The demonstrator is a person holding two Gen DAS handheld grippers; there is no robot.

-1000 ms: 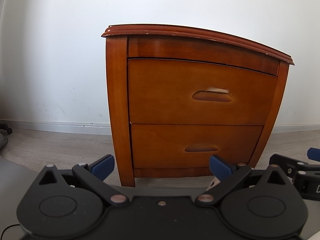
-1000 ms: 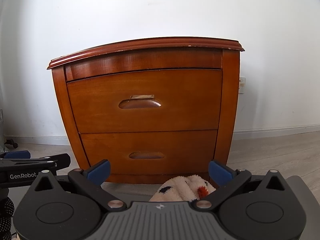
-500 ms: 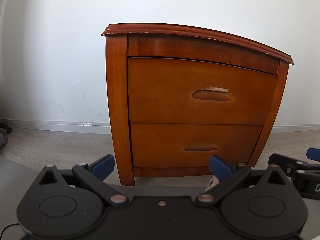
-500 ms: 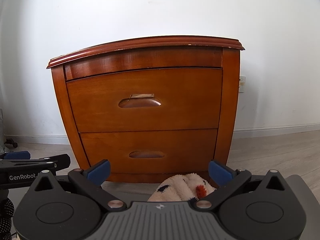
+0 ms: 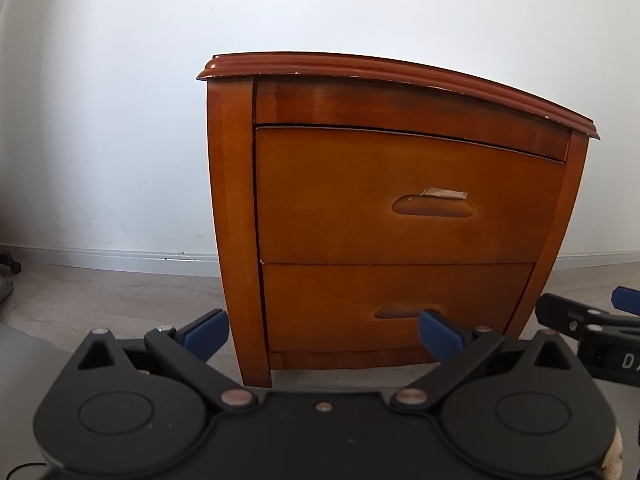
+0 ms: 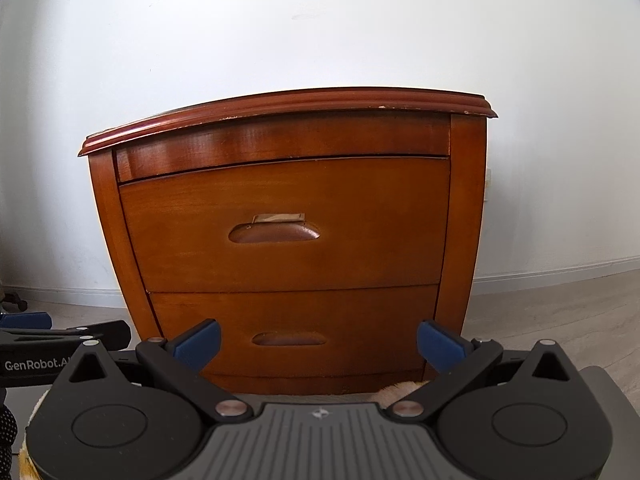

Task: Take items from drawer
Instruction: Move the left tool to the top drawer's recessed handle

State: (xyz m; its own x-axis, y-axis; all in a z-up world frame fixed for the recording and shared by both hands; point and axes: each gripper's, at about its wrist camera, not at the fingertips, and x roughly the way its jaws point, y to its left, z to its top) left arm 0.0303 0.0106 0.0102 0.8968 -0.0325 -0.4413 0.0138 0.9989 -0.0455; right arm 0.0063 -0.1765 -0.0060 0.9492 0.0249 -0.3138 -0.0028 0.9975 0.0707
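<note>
A brown wooden nightstand point(image 5: 380, 208) stands against the white wall, also in the right wrist view point(image 6: 288, 224). Its upper drawer point(image 5: 400, 200) and lower drawer point(image 5: 392, 304) are both closed; each has a recessed oval handle point(image 6: 274, 234). My left gripper point(image 5: 322, 330) is open and empty, in front of the nightstand's lower left. My right gripper point(image 6: 318, 342) is open and empty, in front of the lower drawer point(image 6: 296, 328). A fluffy cream plush toy point(image 6: 400, 390) lies on the floor, mostly hidden behind the right gripper.
Grey wood-look floor point(image 6: 560, 312) runs to a white baseboard. The right gripper shows at the right edge of the left wrist view point(image 5: 592, 328); the left gripper shows at the left edge of the right wrist view point(image 6: 60, 340). A chair caster point(image 5: 10, 268) sits far left.
Both grippers have lifted a little and tilted, so the nightstand sits lower in view. The plush toy is now mostly hidden behind the right gripper. Drawers stay closed.
</note>
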